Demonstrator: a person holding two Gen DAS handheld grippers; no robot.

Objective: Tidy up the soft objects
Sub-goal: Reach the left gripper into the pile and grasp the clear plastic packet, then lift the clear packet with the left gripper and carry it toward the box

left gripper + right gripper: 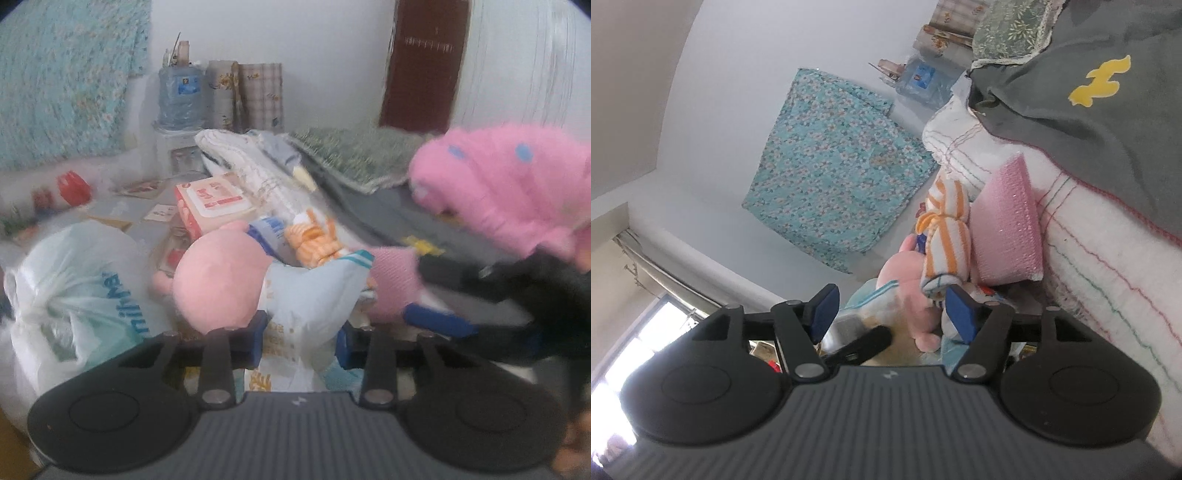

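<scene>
Jaws first: your left gripper (301,341) pinches the pale printed cloth (306,306) of the toy pile, pads pressed into it. Your right gripper (890,314) is spread, nothing clamped. Pink plush (218,280) sits just left of the left jaws; orange-striped toy (945,236) & pink knit pillow (1008,225) lie just ahead-right of the right jaws, against the white quilt (1108,266). A fuzzy pink cloth w/ blue dots (506,188) hangs over the right tool, blocking that side. White plastic bag (70,295) crowds far left.
</scene>
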